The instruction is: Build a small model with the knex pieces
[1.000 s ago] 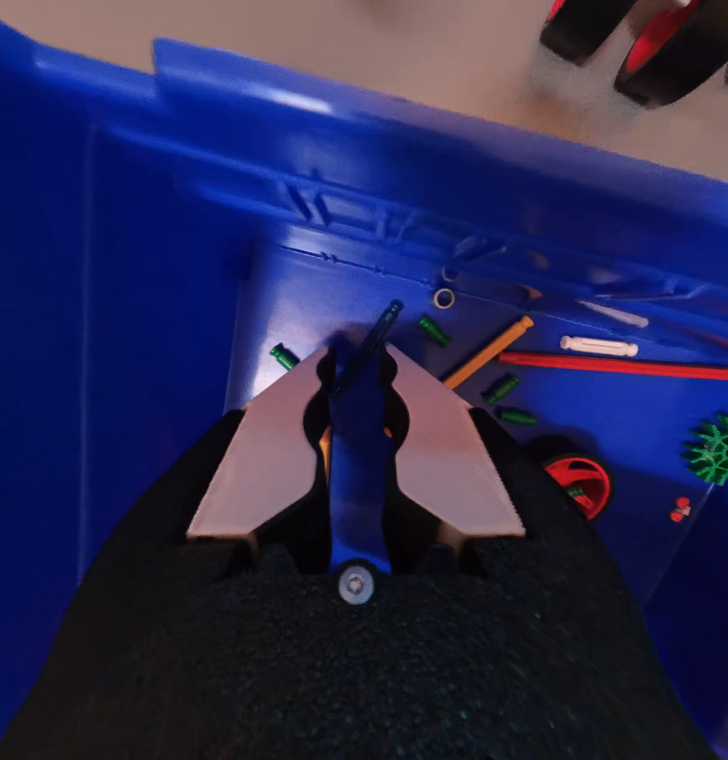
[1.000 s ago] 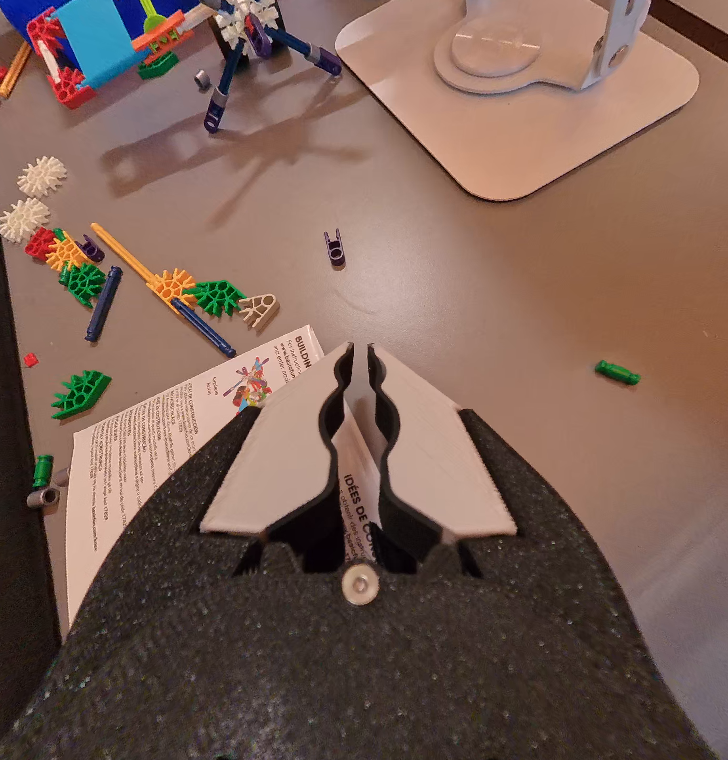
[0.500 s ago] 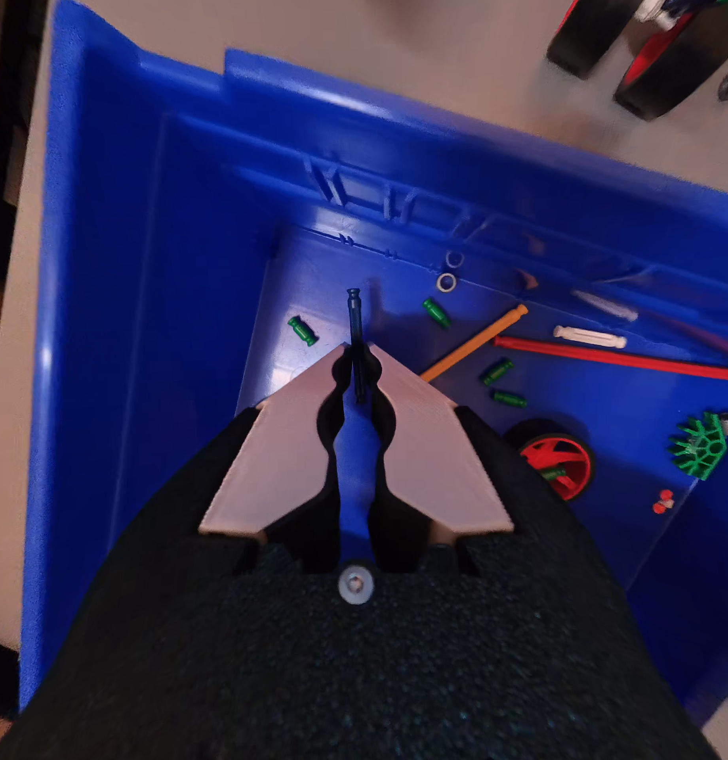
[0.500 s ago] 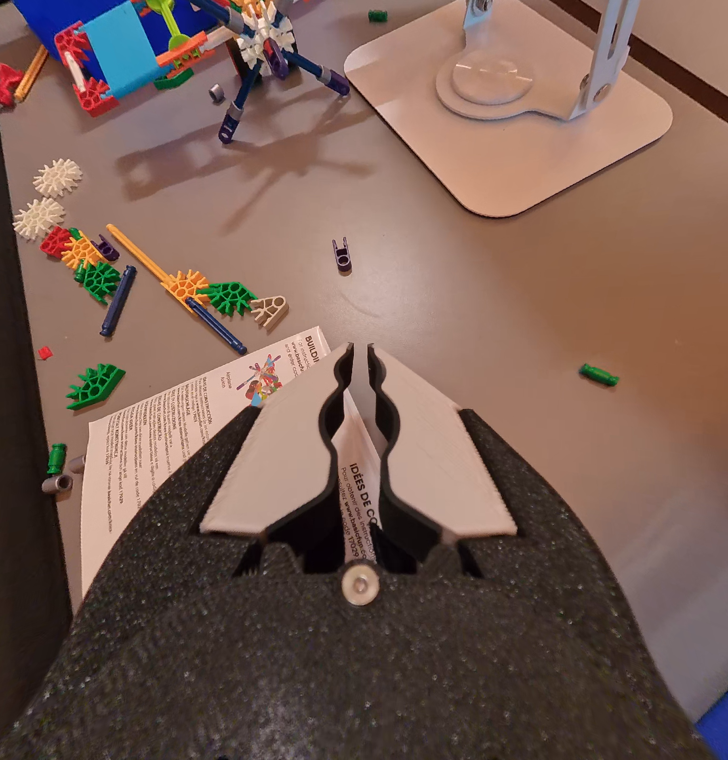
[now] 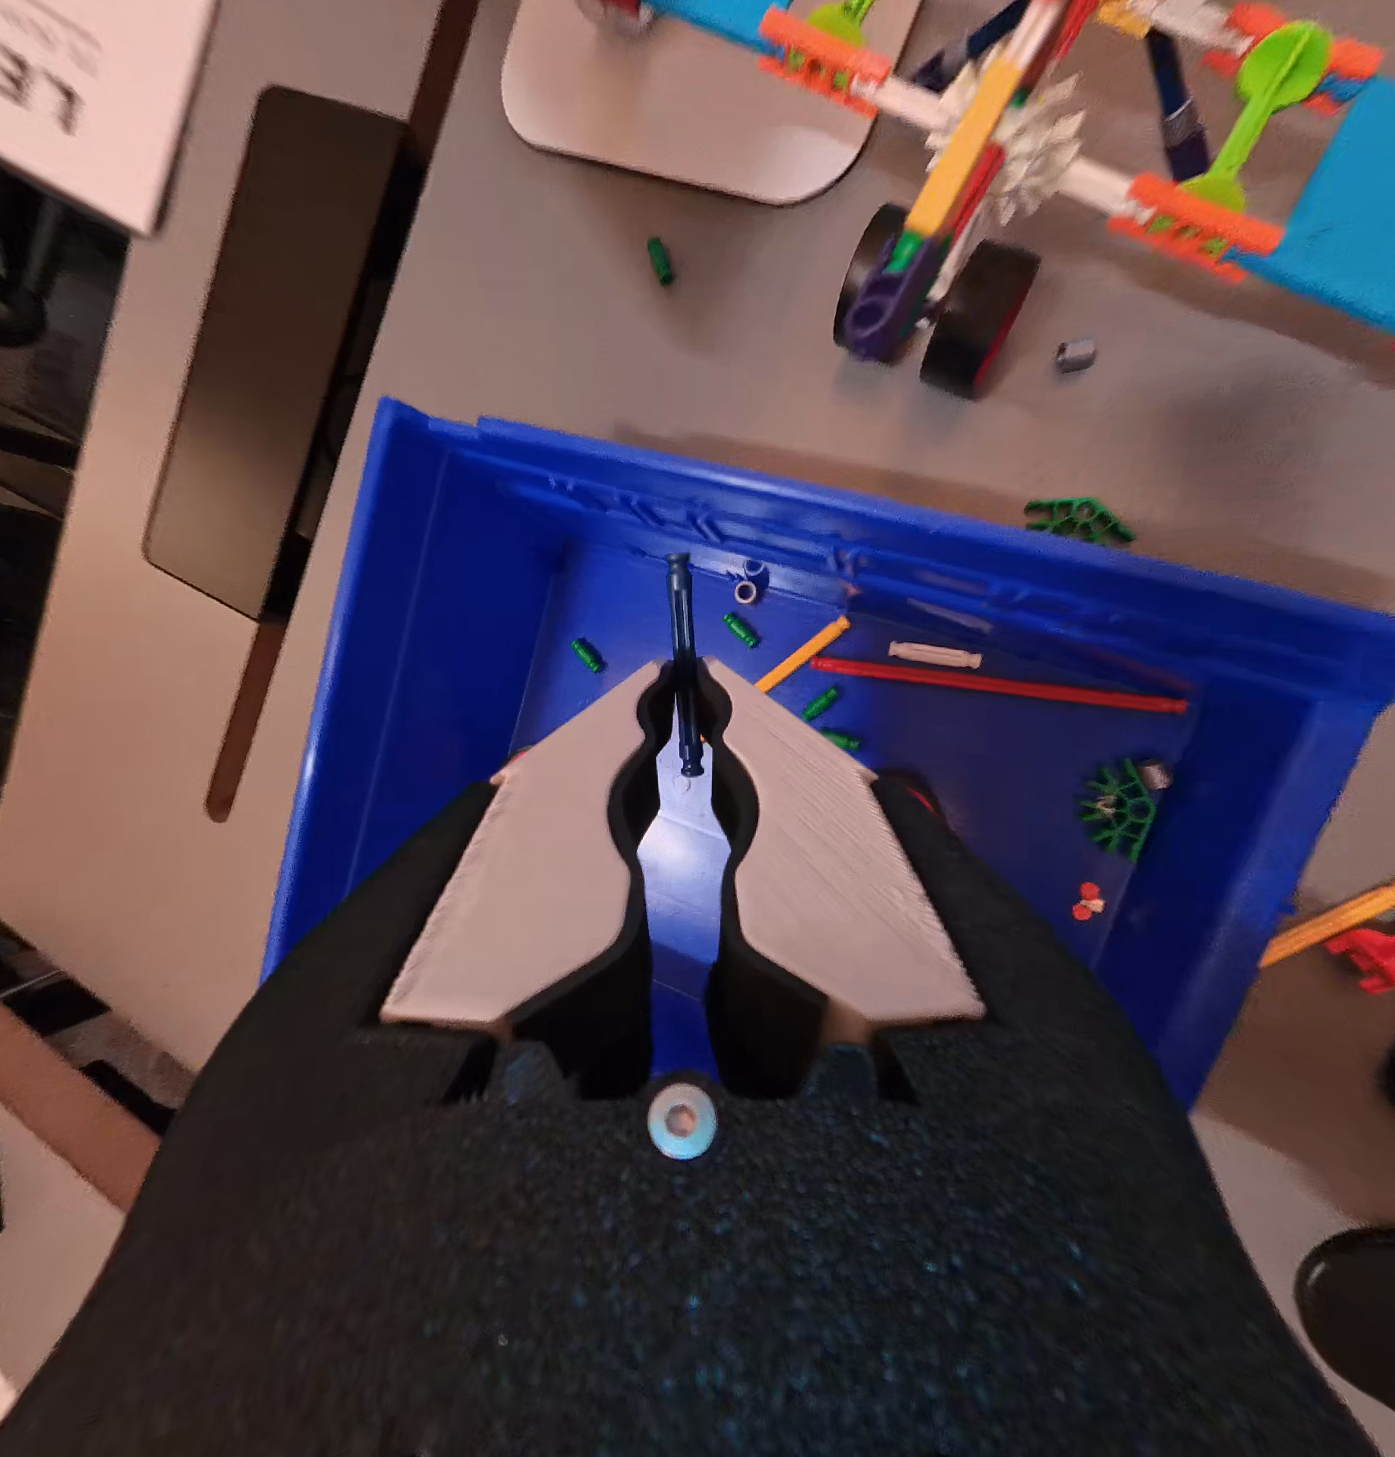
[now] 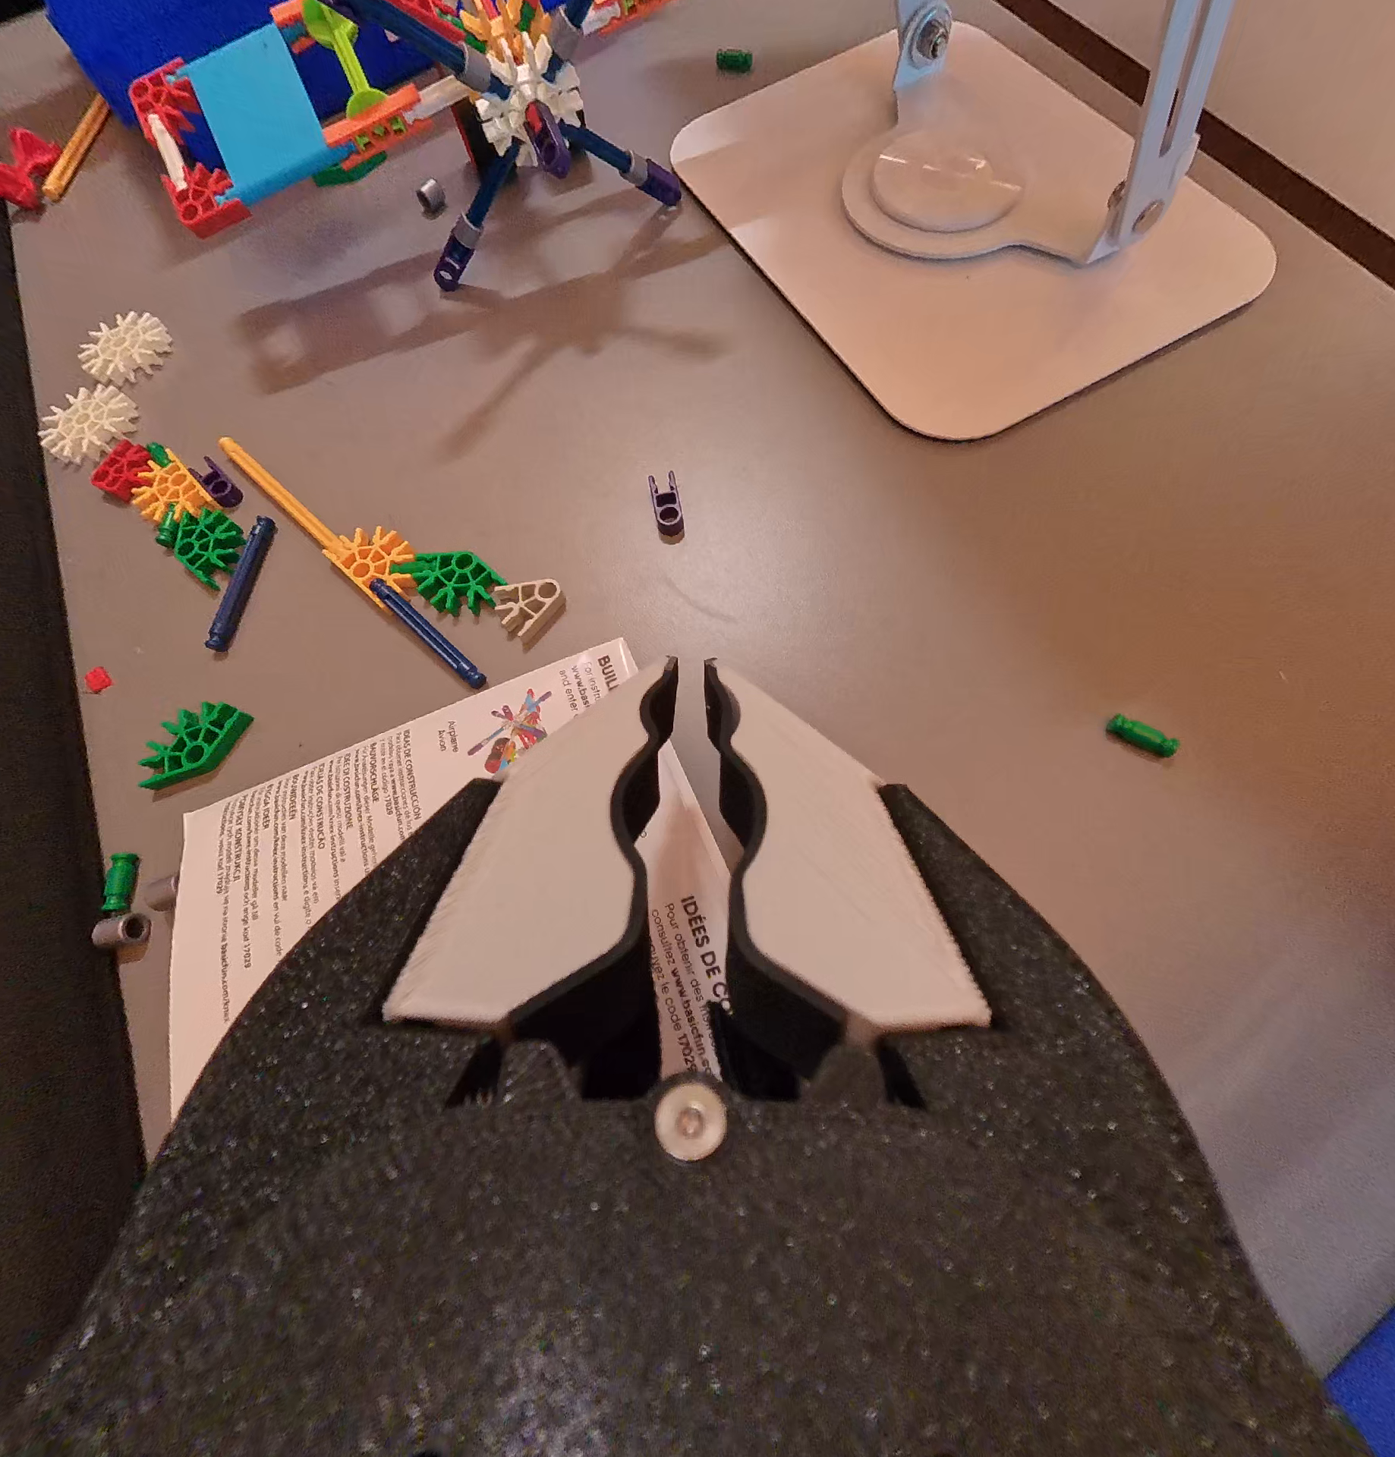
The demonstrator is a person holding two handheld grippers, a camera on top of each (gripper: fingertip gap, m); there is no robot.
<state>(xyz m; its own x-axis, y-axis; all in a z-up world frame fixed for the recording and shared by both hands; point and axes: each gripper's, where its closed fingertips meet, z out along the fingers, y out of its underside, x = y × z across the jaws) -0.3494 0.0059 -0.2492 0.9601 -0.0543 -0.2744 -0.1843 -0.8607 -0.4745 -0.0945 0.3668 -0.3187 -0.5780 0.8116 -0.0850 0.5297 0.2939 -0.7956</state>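
Note:
My left gripper is shut on a dark blue rod and holds it above the blue bin. The rod points forward past the fingertips. The bin's floor holds a red rod, an orange rod, a white rod, a green connector and small green pieces. My right gripper hovers over a printed leaflet on the grey table. Its jaws stand nearly closed with a narrow gap and hold nothing.
A colourful rod-and-connector model with black wheels stands behind the bin; it also shows in the right wrist view. Loose connectors and rods lie left of the leaflet. A purple clip, a green piece and a stand's base plate are ahead. Some 45 centimeters of space lies between my two pairs of fingers.
My left gripper closed on the dark blue rod and lifted it up out of the bin, so more table shows. The right gripper barely shifted.

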